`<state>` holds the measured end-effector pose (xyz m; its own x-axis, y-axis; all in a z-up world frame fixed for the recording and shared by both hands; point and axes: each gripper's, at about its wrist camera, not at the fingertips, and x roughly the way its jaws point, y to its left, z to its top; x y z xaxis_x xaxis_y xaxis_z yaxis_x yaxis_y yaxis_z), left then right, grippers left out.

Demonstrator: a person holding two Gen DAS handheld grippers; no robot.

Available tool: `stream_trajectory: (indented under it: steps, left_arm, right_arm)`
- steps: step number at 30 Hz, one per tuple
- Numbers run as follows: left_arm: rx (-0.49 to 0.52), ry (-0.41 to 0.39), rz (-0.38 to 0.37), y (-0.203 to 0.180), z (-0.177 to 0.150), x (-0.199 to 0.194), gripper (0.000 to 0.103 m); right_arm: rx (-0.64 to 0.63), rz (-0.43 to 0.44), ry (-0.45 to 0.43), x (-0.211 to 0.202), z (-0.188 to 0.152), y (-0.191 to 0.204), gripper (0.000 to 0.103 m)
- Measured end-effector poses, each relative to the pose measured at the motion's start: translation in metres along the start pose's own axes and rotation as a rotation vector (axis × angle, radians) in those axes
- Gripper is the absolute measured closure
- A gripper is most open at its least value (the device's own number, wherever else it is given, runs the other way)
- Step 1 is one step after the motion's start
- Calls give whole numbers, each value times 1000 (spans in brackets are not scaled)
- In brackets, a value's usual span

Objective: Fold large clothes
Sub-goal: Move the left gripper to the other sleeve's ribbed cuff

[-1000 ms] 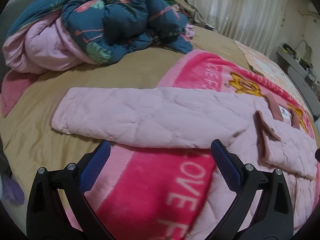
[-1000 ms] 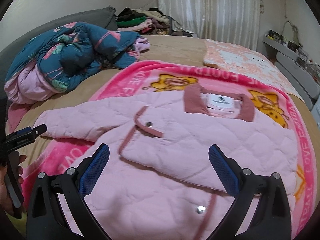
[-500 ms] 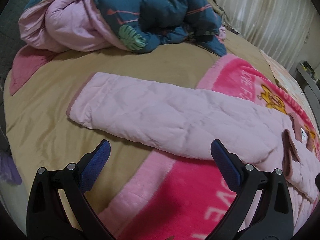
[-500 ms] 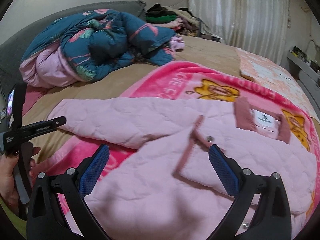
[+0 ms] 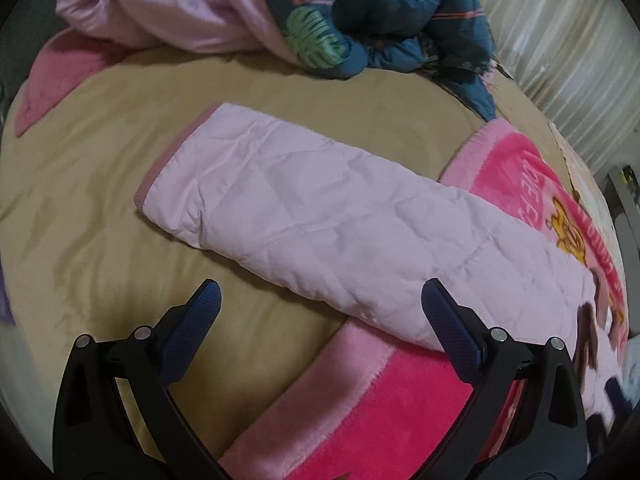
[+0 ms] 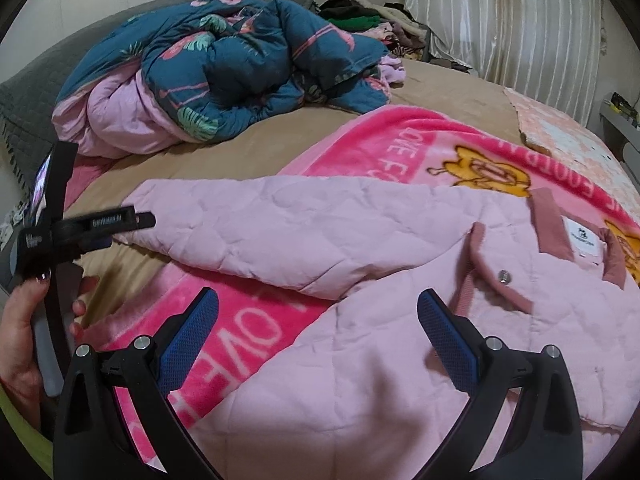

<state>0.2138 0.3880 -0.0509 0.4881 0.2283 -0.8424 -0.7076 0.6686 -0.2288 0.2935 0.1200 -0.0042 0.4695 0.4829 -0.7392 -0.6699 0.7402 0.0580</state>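
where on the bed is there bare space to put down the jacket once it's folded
The tan sheet lies bare left of the pink jacket sleeve, and in a strip between the sleeve and the crumpled blue floral duvet. The pink blanket is largely covered by the jacket. A clothes pile crowds the far end.

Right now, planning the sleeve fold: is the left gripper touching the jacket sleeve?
Cannot tell. In the right wrist view the left gripper overlaps the sleeve at its cuff; the left wrist view shows no clear gap.
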Motion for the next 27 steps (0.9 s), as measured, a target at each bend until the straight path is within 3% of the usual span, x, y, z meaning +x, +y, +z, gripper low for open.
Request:
stream_trajectory:
  steps: [12, 23, 26, 27]
  left_arm:
    - [-221, 66, -73, 36, 2, 43, 9]
    - [-339, -5, -112, 51, 18, 60, 10]
    - [-355, -42, -128, 53, 19, 53, 27]
    - [-359, -55, -136, 54, 19, 50, 41]
  right_arm:
    - [32, -17, 9, 6, -10, -15, 4]
    - [49, -57, -5, -13, -12, -35, 4]
    - [56, -65, -10, -23, -14, -43, 4]
    - [56, -73, -12, -26, -15, -46, 4]
